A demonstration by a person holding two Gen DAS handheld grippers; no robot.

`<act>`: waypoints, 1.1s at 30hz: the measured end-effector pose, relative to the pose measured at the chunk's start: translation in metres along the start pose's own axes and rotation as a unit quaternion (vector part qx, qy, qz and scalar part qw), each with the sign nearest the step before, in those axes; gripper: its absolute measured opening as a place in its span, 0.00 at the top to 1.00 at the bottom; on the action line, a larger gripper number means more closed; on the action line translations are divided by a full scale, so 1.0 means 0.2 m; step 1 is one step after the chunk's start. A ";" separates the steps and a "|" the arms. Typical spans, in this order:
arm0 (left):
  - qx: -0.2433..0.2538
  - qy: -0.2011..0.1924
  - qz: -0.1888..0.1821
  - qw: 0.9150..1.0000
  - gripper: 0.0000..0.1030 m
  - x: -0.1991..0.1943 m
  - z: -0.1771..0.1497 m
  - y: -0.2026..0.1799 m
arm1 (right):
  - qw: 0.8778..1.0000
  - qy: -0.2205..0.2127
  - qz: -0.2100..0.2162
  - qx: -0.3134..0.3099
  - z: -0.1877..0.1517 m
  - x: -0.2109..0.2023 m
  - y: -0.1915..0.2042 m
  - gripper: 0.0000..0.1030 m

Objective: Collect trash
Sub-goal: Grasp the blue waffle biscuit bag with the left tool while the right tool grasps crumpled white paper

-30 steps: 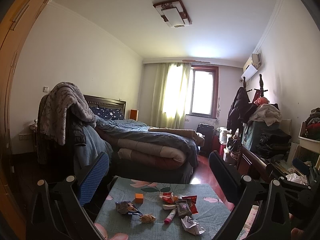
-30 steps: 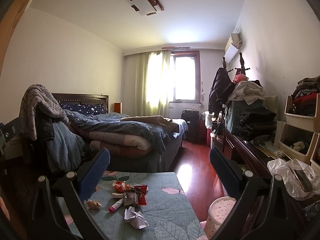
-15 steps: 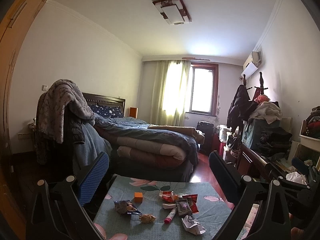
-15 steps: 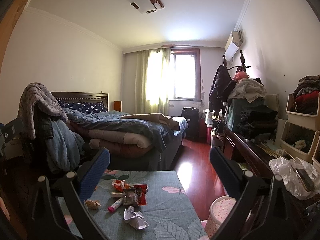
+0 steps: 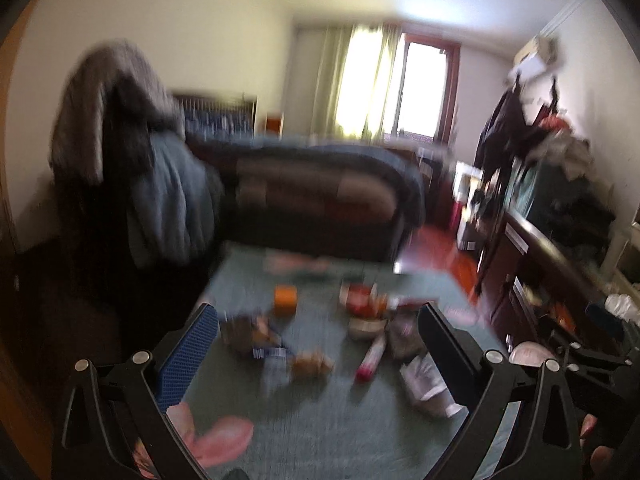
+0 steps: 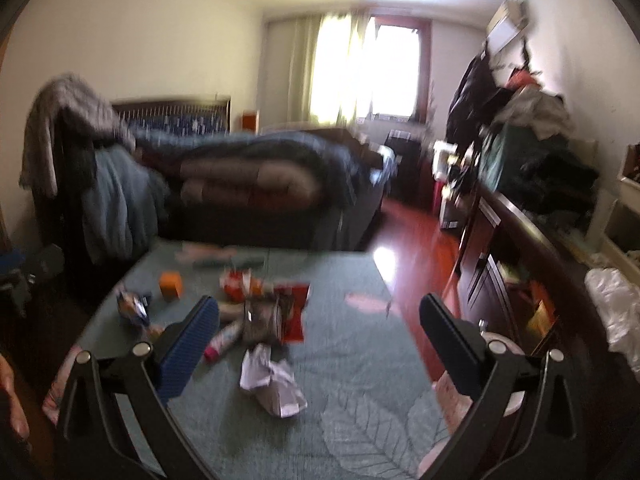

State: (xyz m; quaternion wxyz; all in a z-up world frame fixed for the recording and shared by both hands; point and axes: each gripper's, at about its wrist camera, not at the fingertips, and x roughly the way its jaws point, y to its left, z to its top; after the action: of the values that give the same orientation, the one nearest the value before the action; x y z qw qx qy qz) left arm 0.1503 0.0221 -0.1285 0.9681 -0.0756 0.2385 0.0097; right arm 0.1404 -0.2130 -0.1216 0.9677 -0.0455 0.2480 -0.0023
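Green tablecloth (image 6: 360,360), crumpled paper (image 6: 272,380), wrappers (image 6: 276,312) too blurry to read, L gripper (image 5: 318,348) & R gripper (image 6: 320,328) both released.

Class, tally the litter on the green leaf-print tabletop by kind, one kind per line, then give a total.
Snack wrappers: 3, counting the blue one and the red-orange one
Crumpled white paper: 1
Pink-capped tube: 1
Orange cube: 1
Small tan scrap: 1
Total: 7, though blur may hide more
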 end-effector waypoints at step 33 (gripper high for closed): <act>-0.128 0.173 0.015 0.976 0.93 1.06 -0.29 0.37 | 0.980 0.173 0.096 0.015 -0.34 0.84 0.12 0.03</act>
State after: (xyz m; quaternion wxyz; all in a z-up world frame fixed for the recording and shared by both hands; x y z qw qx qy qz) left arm 0.3076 0.0827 -0.2891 0.8941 -0.1960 0.4006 0.0413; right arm 0.2546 -0.2001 -0.2629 0.9064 -0.0058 0.4149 0.0790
